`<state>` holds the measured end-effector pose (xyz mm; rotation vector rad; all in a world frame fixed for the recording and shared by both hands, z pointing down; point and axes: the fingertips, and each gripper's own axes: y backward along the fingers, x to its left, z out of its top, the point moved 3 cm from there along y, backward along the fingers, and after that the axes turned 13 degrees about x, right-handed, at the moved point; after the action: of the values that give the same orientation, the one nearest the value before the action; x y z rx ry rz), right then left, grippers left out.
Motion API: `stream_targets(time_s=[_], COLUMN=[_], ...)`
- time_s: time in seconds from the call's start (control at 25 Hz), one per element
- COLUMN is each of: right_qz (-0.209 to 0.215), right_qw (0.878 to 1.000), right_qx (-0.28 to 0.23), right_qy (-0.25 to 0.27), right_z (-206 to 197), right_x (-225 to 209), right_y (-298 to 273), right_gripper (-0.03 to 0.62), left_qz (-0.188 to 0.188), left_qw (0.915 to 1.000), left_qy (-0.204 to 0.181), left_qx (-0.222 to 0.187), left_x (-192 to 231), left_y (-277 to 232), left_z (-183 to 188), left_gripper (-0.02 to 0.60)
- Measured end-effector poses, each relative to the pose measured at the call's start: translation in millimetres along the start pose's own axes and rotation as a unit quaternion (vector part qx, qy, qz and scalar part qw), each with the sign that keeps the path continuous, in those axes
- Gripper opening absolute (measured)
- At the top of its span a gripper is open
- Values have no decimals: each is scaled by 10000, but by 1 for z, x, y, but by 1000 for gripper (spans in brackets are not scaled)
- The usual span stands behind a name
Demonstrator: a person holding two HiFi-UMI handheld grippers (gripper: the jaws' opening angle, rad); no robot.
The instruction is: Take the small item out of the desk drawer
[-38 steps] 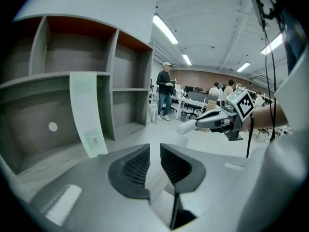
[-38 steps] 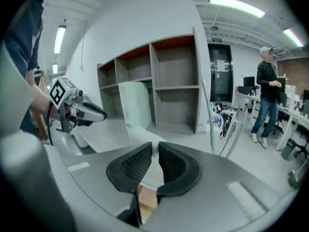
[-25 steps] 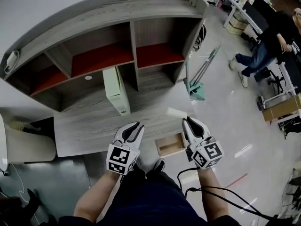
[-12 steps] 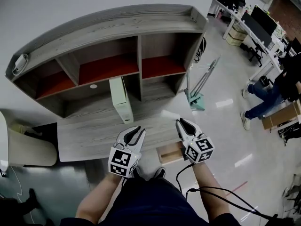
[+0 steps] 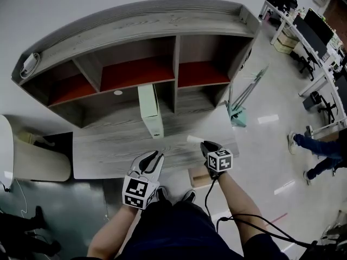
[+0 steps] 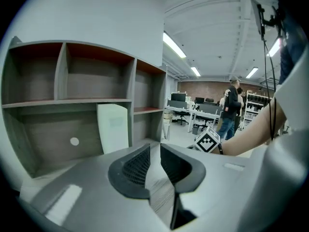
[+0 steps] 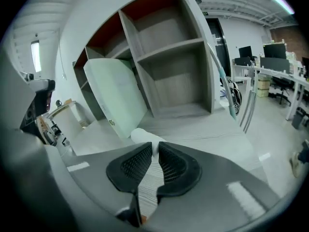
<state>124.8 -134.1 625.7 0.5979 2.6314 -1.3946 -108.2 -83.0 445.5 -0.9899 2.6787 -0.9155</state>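
In the head view, the small white cylindrical item (image 5: 193, 140) sits at the tips of your right gripper (image 5: 207, 146), above the top of the grey wood-grain desk (image 5: 108, 150) near its front edge, toward the right corner. The pale wooden drawer (image 5: 199, 176) stands open below that edge, under your right wrist. So the item looks to be out of the drawer already, and the step in hand is setting it down. Your right forearm reaches forward with the marker cube facing up, and your left gripper (image 5: 153, 158) hovers over the front edge near its middle, elbow bent. In the left gripper view, the left gripper (image 6: 153, 153) has its jaws a narrow gap apart with only desk grain showing between them, so it holds nothing. In the right gripper view, the right gripper (image 7: 154, 153) has its jaws drawn narrow on the white cylinder (image 7: 144, 137), which lies crosswise at the tips, just in front of the upright pale green flat panel (image 7: 116, 98). I cannot tell whether the cylinder touches the top yet. Your next move calls for lowering it until it rests, then easing the jaws apart gently, since a round thing may roll toward the edge
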Motion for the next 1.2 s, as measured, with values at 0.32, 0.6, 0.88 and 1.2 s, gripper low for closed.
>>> stream_targets(time_s=[0.32,0.6,0.88,1.2], right_qz=[229,-40,-204,-440], right_qw=[9989,9980,9969,9989], right_qx=[402,623,764,-171], right_qy=[-108,-117,15,-33], right_z=[-19,-32,-38,7], right_x=[-10,-19,-20,-18], right_y=[-44,-56,-50,8], right_gripper=[57,69,221,244], left_qz=[354,529,417,224], left_qw=[9988,9971,9979,9994], left_qy=[204,391,361,213], left_qx=[280,391,349,130], left_x=[16,22,13,4], left_y=[14,20,15,3], left_z=[-26,-39,-34,-14], left_gripper=[69,69,69,69])
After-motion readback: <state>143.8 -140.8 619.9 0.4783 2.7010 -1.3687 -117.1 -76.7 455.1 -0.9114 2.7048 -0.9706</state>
